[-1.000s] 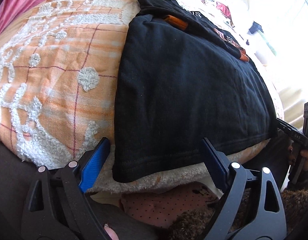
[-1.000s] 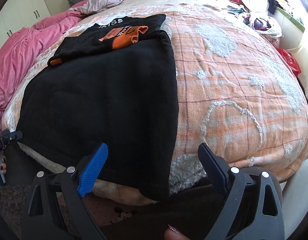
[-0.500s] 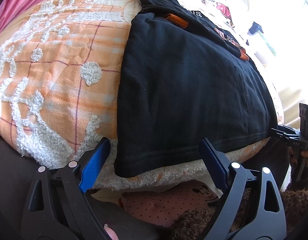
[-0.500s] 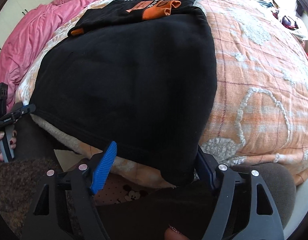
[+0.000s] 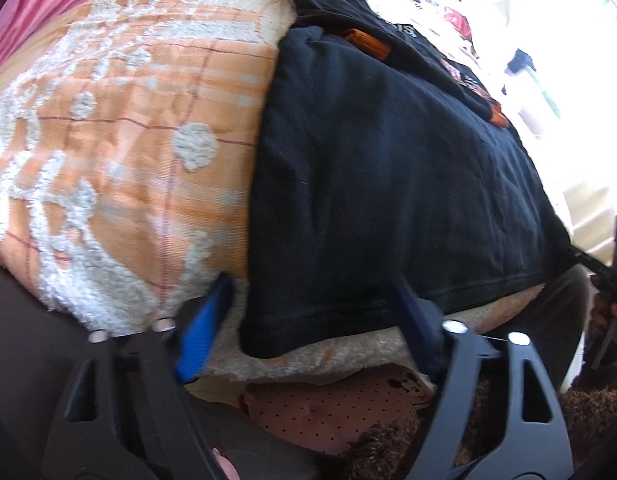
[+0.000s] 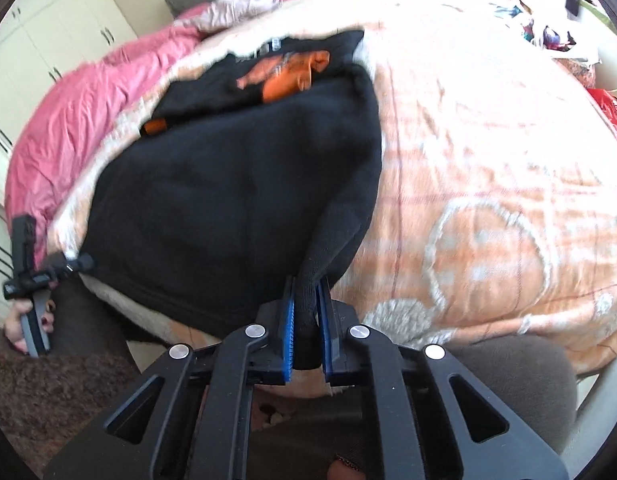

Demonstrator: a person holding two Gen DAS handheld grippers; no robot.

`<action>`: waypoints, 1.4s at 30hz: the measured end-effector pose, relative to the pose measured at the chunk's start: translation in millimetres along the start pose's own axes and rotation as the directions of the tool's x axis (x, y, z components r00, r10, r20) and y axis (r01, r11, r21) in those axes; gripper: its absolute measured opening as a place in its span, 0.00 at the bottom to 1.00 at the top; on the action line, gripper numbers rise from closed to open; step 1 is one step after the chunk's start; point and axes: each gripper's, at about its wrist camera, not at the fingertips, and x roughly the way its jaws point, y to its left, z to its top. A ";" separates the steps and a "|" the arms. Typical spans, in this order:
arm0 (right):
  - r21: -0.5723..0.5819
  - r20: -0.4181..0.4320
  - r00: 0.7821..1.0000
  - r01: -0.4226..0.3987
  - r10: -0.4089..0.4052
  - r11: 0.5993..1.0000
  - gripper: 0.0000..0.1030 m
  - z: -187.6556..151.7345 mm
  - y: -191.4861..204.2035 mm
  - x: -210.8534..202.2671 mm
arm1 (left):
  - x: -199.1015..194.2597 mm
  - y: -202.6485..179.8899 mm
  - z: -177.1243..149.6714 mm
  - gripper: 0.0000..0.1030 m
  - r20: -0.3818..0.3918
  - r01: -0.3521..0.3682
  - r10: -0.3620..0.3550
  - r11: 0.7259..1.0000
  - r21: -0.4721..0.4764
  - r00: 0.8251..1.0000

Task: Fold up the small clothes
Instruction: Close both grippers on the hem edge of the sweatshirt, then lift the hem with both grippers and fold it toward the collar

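A black garment [image 5: 388,180] with orange cuffs [image 5: 366,42] lies spread on the bed, its hem hanging over the near edge. My left gripper [image 5: 311,280] sits at the hem's left corner. Its jaws are closing, with the corner between them and the pads not pressing on it. In the right wrist view my right gripper [image 6: 306,284] is shut on the garment's [image 6: 228,200] other hem corner, which bunches up between the blue pads [image 6: 287,320]. My left gripper [image 6: 68,264] shows at that view's left edge, held by a hand.
An orange-and-white blanket [image 6: 488,160] covers the bed, with a pink duvet [image 6: 88,112] at its far left. Loose clothes [image 6: 548,28] pile up at the far right. White cupboards [image 6: 48,20] stand behind. A brown rug [image 6: 48,392] lies below the bed edge.
My right gripper has closed on the hem corner and raised it a little, pulling the cloth into a ridge. My left gripper's jaws have narrowed around the other corner.
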 end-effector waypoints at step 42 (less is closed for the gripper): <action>-0.009 0.467 0.882 0.082 -0.069 0.997 0.08 116.0 19.9 -54.6 | -87.4 -11.3 143.2 0.03 0.400 0.147 -0.134 0.989 -0.002 0.907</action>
